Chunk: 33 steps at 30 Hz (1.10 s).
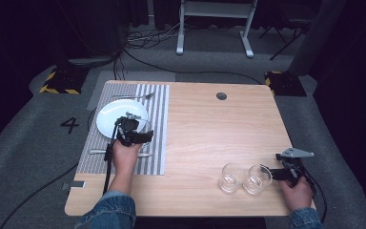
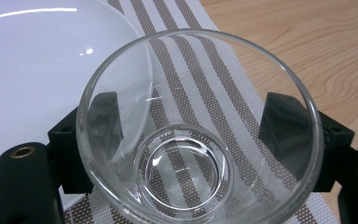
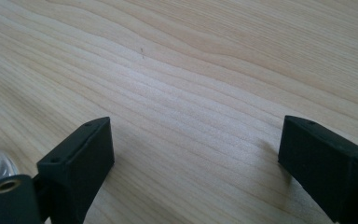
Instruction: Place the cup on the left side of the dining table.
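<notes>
- Left gripper (image 2: 193,135) pinches an empty clear glass (image 2: 198,128) over the striped placemat (image 1: 158,119), just beside the white plate (image 1: 108,119).
- Right gripper (image 3: 193,158) has its jaws spread wide over bare wooden table (image 1: 219,129) near the front right edge.
- Two empty glasses (image 1: 244,178) stand touching, just left of the right gripper.
- Fork (image 1: 133,97) lies beyond the plate.
</notes>
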Tool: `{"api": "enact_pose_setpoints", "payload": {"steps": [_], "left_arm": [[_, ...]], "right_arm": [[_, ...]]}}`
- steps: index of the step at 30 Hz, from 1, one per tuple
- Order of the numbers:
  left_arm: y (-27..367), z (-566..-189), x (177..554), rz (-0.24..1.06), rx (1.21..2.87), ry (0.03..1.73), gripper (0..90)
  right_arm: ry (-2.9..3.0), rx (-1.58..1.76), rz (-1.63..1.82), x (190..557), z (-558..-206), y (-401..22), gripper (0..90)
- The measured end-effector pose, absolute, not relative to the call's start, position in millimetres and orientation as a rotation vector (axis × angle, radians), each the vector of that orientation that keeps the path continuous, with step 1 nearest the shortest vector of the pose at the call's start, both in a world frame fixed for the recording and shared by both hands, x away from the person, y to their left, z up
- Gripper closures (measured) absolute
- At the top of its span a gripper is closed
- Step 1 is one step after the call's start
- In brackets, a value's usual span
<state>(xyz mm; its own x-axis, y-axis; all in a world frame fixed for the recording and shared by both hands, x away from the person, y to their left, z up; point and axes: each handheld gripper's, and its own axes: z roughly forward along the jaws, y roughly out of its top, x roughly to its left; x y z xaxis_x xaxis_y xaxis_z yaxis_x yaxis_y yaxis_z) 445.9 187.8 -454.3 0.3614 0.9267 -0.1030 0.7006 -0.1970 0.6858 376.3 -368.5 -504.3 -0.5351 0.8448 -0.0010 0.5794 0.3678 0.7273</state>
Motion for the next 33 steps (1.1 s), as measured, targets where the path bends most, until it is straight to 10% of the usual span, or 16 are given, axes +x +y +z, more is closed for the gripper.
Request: {"api": "enact_pose_setpoints", "payload": {"steps": [33], "left_arm": [[184,-418,404,0.555,1.955,1.333,6.9]], "right_arm": [[2.257,1.245,0.972,376,-504,-368,10.6]]}}
